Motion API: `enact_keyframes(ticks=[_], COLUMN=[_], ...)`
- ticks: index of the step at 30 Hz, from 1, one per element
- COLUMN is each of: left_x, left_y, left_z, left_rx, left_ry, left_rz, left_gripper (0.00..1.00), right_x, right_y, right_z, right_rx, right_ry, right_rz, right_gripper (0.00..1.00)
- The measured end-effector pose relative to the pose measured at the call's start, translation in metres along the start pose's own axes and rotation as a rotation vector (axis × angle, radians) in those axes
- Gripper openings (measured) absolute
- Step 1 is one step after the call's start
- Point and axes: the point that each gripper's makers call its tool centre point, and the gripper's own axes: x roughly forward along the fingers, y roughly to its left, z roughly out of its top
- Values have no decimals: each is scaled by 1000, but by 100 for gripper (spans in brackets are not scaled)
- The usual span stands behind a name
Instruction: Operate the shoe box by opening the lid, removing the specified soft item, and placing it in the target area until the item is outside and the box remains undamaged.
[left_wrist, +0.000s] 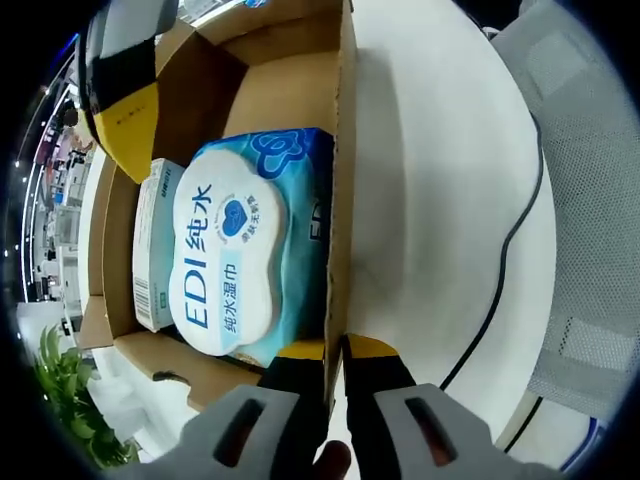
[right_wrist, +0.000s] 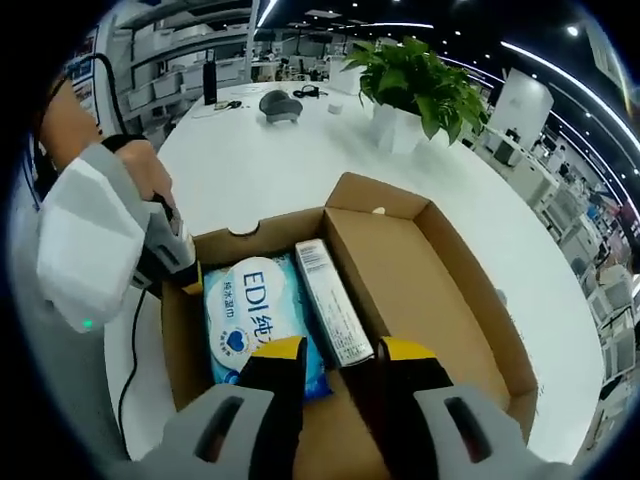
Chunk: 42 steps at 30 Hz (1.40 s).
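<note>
The brown shoe box (left_wrist: 345, 150) stands with its lid (right_wrist: 450, 290) folded back. Inside lie a blue EDI wet-wipes pack (left_wrist: 235, 255) (right_wrist: 255, 310) and a slim white carton (left_wrist: 155, 240) (right_wrist: 330, 300) beside it. My left gripper (left_wrist: 335, 352) is shut on the box's side wall, and it shows at the box's left edge (right_wrist: 185, 270) in the right gripper view. My right gripper (right_wrist: 345, 360) is open over the box's near end, its yellow tips on either side of the carton's end. It hangs at the box's far corner (left_wrist: 125, 110) in the left gripper view.
The box rests on a white round table (left_wrist: 440, 150) (right_wrist: 260, 160). A black cable (left_wrist: 510, 240) (right_wrist: 130, 370) trails across it. A potted plant (right_wrist: 415, 85) (left_wrist: 65, 390) and a grey object (right_wrist: 280, 105) sit further off. A grey mesh chair (left_wrist: 590, 200) stands beside the table.
</note>
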Motion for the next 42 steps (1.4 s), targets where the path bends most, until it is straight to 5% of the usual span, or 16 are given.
enact_keyframes(ticks=[17, 21, 26, 42], left_x=[1, 1, 1, 1], left_y=[-1, -1, -3, -3], left_z=[0, 0, 1, 2], left_rx=[1, 4, 13, 8], left_ry=[0, -1, -8, -8], left_rz=[2, 2, -12, -13], left_gripper=[3, 3, 3, 3], right_x=[32, 39, 43, 30], right_y=[11, 15, 8, 5], right_z=[10, 9, 1, -14], right_rx=[-54, -130, -106, -94], right_ry=[4, 22, 42, 64], right_rz=[5, 0, 8, 37], right_gripper=[24, 23, 18, 16])
